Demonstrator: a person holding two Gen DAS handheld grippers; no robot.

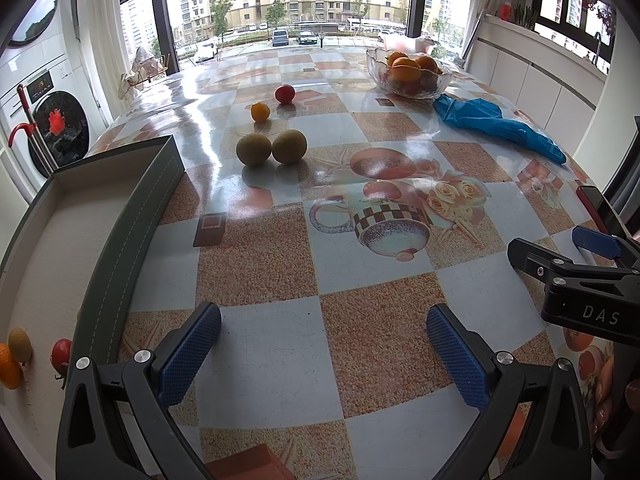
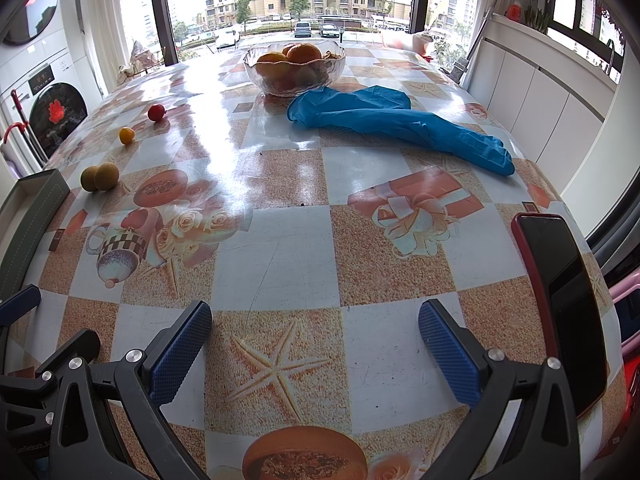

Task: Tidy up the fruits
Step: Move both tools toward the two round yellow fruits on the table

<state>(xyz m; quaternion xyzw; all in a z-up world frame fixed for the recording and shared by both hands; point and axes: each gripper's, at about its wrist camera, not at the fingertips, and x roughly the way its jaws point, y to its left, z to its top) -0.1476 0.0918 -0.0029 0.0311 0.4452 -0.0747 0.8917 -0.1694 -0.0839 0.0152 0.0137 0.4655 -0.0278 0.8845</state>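
**Fruits: three in the tray, four loose on the table**

Fruits lie in two groups. In the left wrist view, three sit inside the grey tray (image 1: 132, 216) at the lower left edge of the frame: an orange (image 1: 9, 366), a brownish kiwi-like fruit (image 1: 20, 345) and a red tomato (image 1: 61, 354). These look already sorted.

Four more are loose on the checked tablecloth (image 1: 380, 340), upper centre of the same view: two round greenish-brown fruits (image 1: 253, 149) (image 1: 289, 146) touching each other just beyond the tray's far corner, a small orange fruit (image 1: 260, 112) farther back, and a red one (image 1: 285, 94) behind that. None is near either gripper.

A glass bowl (image 1: 412, 88) of oranges stands at the upper right, with a blue glove (image 1: 496, 124) lying just in front of it. Whether the bowl's contents belong to the job cannot be told.

The left gripper (image 1: 324, 348) hovers low over bare cloth, its blue pads spread wide with nothing between them. The right gripper (image 2: 316, 348) is likewise spread and empty over a starfish print; a phone in a red case (image 2: 560, 300) lies at the right edge of its view.

Judging by the count, the sorting is somewhat under halfway: three placed, four waiting. The paired greenish fruits are closest to the tray and seem the likely next pick for the left gripper. Since they touch, closing on one may nudge the other into rolling.
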